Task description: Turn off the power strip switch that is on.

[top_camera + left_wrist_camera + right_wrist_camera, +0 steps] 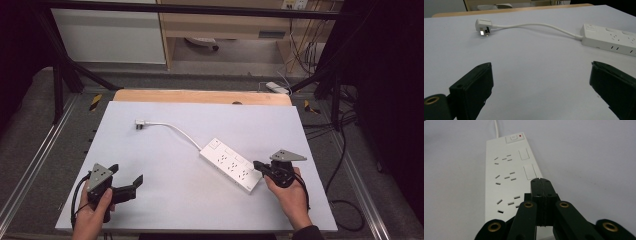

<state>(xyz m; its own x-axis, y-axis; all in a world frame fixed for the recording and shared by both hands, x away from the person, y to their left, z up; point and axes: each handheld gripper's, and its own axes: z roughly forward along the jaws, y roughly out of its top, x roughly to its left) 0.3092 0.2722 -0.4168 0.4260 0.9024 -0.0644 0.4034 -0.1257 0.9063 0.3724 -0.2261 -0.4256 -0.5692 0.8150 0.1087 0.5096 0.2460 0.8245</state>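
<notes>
White power strip (231,164) lies flat on the pale surface (165,200), angled from upper left to lower right, a little right of the middle. Its sockets face up, and in the right gripper view the strip (506,177) shows a switch with a small red mark at its far end. A white cord (181,131) runs from that far end toward the back left and ends in a plug (140,123) that lies on the surface, well apart from the strip. In the left gripper view the plug (483,26) rests on its side with its metal pins showing.

The right tool (259,165) sits at the near end of the strip, its jaws pressed together with nothing between them; the right gripper view shows the right tool (541,182) over the strip's near end, though whether it touches cannot be told. The left tool (126,176) hovers near the front left of the surface, its jaws spread wide and empty, well apart from the strip.
</notes>
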